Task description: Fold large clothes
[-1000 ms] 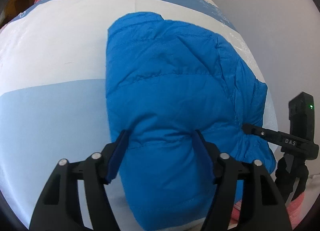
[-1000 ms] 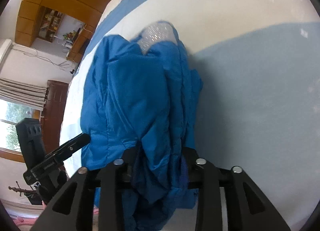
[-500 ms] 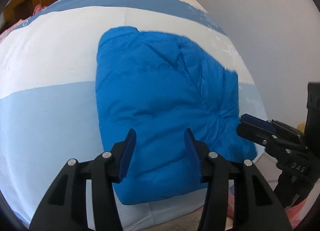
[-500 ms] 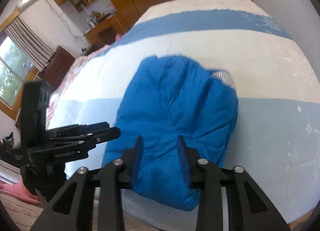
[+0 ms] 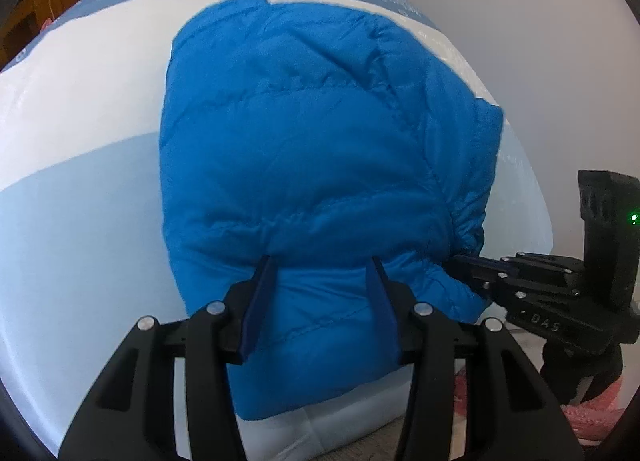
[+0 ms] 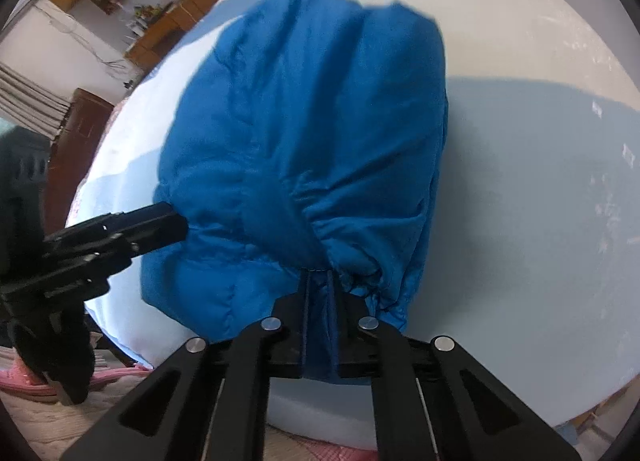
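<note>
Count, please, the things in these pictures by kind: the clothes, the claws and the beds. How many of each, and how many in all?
Clothes: 1, the blue padded jacket
Claws: 2, the left claw and the right claw
Beds: 1, the bed under the jacket
Total: 4

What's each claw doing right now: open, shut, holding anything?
Left claw: part open, straddling the blue jacket's near edge; grip cannot be told.
Right claw: shut on a pinch of the jacket's hem.

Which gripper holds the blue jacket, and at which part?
The right gripper pinches the blue jacket at its gathered near edge. The left gripper straddles it, open.
</note>
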Motion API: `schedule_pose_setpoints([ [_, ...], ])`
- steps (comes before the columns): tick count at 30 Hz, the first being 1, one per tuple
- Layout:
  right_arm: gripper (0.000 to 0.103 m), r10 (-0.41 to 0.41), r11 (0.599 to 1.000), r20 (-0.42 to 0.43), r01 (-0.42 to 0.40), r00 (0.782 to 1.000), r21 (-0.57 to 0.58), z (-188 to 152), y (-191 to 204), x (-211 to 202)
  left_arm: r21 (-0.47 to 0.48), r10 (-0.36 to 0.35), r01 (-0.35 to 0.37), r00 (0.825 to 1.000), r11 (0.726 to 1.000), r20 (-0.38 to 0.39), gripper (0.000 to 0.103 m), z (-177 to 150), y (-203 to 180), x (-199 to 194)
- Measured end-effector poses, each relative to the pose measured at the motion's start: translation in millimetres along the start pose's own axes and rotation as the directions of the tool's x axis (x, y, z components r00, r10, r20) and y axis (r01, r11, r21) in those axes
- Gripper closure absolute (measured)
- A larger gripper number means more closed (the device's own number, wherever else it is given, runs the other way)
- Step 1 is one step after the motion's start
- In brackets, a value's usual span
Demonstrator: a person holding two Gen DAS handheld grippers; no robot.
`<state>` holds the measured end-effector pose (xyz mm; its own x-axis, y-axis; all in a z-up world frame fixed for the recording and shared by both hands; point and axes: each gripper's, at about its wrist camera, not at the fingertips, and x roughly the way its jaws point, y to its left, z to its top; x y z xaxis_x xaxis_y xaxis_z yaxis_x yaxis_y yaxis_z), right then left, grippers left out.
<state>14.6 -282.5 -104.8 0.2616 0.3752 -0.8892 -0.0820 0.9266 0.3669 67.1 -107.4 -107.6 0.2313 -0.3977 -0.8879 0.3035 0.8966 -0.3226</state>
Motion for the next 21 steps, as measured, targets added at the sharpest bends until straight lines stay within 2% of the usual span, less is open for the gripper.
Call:
schedule_pose_setpoints([
  [5, 0.098, 0.029, 1.0, -0.016, -0.029, 0.999, 0.013, 1.2, -5.7, 5.4, 0.011, 0.014, -0.014, 1.0, 1.0, 0.005, 0.057, -2.3, 1.4, 6.5],
  [8, 0.094, 0.069, 0.998, -0.018, -0.069, 0.997, -0.012, 4.8, -5.3, -12.1, -0.002, -0.001, 0.001, 1.0, 1.0, -0.004, 0.057, 2.2, 4.4, -2.6],
  [11, 0.091, 0.076, 0.995, 0.018, -0.074, 0.997, -0.07, 12.7, 1.8, -40.4, -0.045, -0.032, 0.033, 0.999, 0.998, 0.021, 0.057, 14.1, 14.3, -18.8],
  [14, 0.078, 0.062, 0.991, 0.083, -0.051, 0.995, -0.123, 30.8, 12.2, -66.4, -0.065, -0.028, 0.033, 0.997, 0.997, 0.073, 0.057, 35.3, 25.2, -35.5],
  [18, 0.078, 0.027, 0.988, 0.175, 0.001, 0.984, -0.154, 70.8, 23.4, -72.8, -0.104, -0.021, 0.032, 0.994, 0.994, 0.108, 0.058, 69.6, 35.5, -37.2],
  [21, 0.078, -0.001, 0.991, 0.186, 0.027, 0.983, -0.133, 96.3, 20.8, -62.0, -0.135, -0.032, 0.044, 0.995, 0.99, 0.09, 0.061, 88.5, 39.0, -26.6],
])
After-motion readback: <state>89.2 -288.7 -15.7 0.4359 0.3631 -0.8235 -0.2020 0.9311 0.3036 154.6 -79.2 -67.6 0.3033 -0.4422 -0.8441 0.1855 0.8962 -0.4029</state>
